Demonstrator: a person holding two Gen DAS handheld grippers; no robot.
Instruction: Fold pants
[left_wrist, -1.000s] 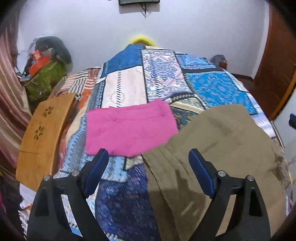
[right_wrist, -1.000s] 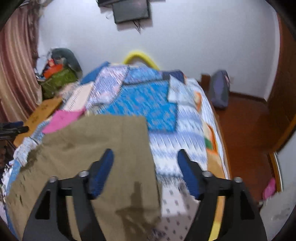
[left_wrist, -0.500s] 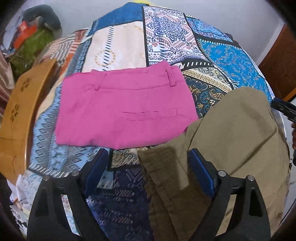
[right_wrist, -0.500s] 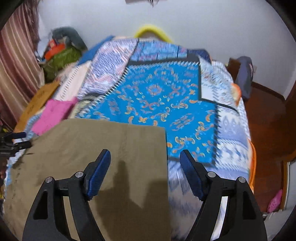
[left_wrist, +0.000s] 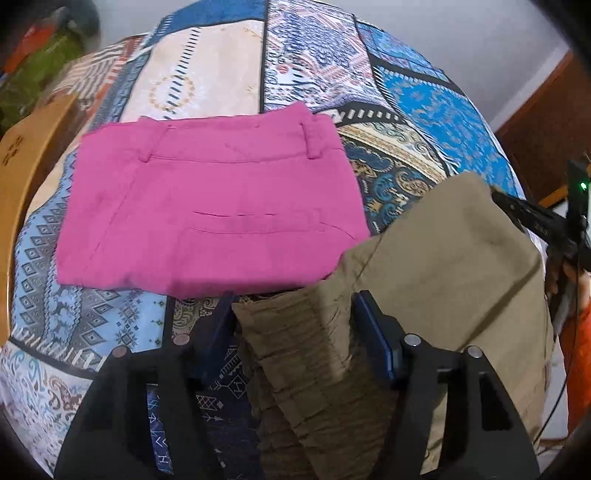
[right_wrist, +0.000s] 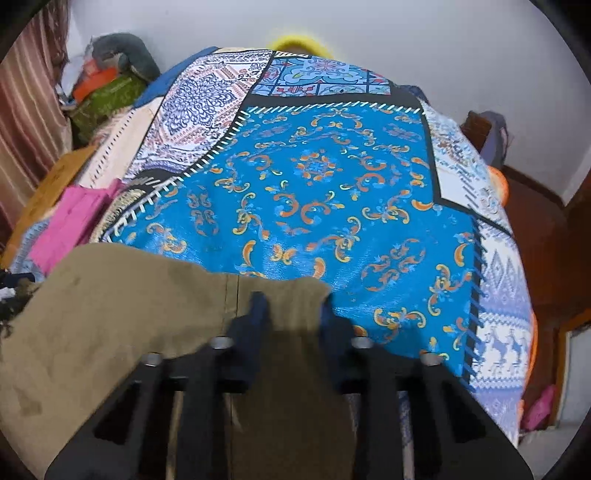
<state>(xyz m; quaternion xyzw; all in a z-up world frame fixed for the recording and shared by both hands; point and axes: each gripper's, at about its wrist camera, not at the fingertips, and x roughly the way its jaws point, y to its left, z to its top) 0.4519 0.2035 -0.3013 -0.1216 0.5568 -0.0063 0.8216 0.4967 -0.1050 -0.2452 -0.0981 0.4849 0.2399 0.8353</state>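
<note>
Olive-brown pants (left_wrist: 454, 266) lie spread on a patchwork bedspread (left_wrist: 306, 70). My left gripper (left_wrist: 291, 314) has its blue fingers closing around the gathered elastic waistband (left_wrist: 303, 347); the jaws are narrowed on the cloth. My right gripper (right_wrist: 291, 310) has its fingers pinched on the far corner of the olive-brown pants (right_wrist: 110, 306), blurred with motion. The right gripper also shows in the left wrist view (left_wrist: 535, 221) at the pants' right edge.
Folded pink shorts (left_wrist: 210, 206) lie just beyond the waistband, also in the right wrist view (right_wrist: 70, 221). A wooden board (left_wrist: 22, 173) stands at the bed's left. Bags (right_wrist: 107, 92) are piled by the wall. The bedspread (right_wrist: 332, 184) extends ahead; wooden floor (right_wrist: 539, 236) lies to the right.
Both grippers moved down and forward to the olive pants and closed from wide open onto the cloth: the left on the waistband, the right on the opposite corner.
</note>
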